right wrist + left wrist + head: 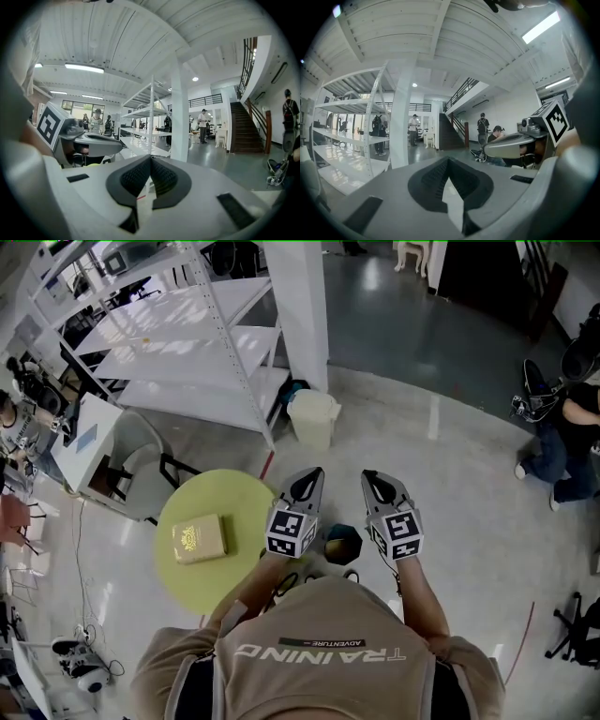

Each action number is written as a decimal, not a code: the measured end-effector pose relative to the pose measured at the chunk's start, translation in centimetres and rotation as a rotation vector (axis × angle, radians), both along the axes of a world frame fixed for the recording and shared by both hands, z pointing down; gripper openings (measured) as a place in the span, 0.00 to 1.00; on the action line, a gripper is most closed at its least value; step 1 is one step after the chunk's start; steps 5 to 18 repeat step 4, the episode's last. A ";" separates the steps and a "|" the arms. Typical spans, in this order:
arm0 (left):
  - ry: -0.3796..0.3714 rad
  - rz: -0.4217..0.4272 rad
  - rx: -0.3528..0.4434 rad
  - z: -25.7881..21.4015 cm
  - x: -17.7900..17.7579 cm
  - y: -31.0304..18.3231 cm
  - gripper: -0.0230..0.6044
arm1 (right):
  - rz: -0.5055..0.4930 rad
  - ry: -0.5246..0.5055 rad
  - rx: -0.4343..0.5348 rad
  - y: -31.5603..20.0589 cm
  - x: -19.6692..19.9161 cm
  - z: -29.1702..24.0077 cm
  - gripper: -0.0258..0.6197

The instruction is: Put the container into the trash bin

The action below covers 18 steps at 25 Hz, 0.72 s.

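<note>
Left gripper [309, 479] and right gripper [375, 482] are pointing forward side by side in front of the person. Jaws on both are pinched together, gripping nothing. Container [199, 538] is lying flat on the round table [234, 498], left of the left gripper and apart from it. Trash bin [312, 418] is standing on the floor beyond the table, beside the white pillar [302, 306] and the shelf [187, 343].

The cream rectangular container [199, 539] lies on the round yellow-green table [187, 592]. Beyond it, the pale plastic trash bin [312, 418] stands just right of the white metal shelving [187, 343].
</note>
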<state>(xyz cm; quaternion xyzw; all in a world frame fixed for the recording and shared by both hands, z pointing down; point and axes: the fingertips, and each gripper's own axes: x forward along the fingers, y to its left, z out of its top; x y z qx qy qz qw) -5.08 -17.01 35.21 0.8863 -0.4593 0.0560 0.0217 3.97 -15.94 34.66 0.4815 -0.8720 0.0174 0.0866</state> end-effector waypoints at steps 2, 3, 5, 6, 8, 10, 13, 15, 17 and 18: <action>0.001 -0.005 0.000 0.0 -0.1 0.0 0.04 | -0.003 0.006 -0.001 -0.1 0.1 0.0 0.04; 0.002 -0.007 0.000 0.1 -0.1 0.0 0.04 | -0.006 0.009 -0.002 -0.1 0.2 0.0 0.04; 0.003 -0.009 -0.001 0.1 0.0 0.0 0.04 | -0.009 0.013 -0.003 -0.2 0.3 0.1 0.04; 0.003 -0.009 -0.001 0.1 0.0 0.0 0.04 | -0.009 0.013 -0.003 -0.2 0.3 0.1 0.04; 0.003 -0.009 -0.001 0.1 0.0 0.0 0.04 | -0.009 0.013 -0.003 -0.2 0.3 0.1 0.04; 0.003 -0.009 -0.001 0.1 0.0 0.0 0.04 | -0.009 0.013 -0.003 -0.2 0.3 0.1 0.04; 0.003 -0.009 -0.001 0.1 0.0 0.0 0.04 | -0.009 0.013 -0.003 -0.2 0.3 0.1 0.04; 0.003 -0.009 -0.001 0.1 0.0 0.0 0.04 | -0.009 0.013 -0.003 -0.2 0.3 0.1 0.04; 0.003 -0.009 -0.001 0.1 0.0 0.0 0.04 | -0.009 0.013 -0.003 -0.2 0.3 0.1 0.04; 0.003 -0.009 -0.001 0.1 0.0 0.0 0.04 | -0.009 0.013 -0.003 -0.2 0.3 0.1 0.04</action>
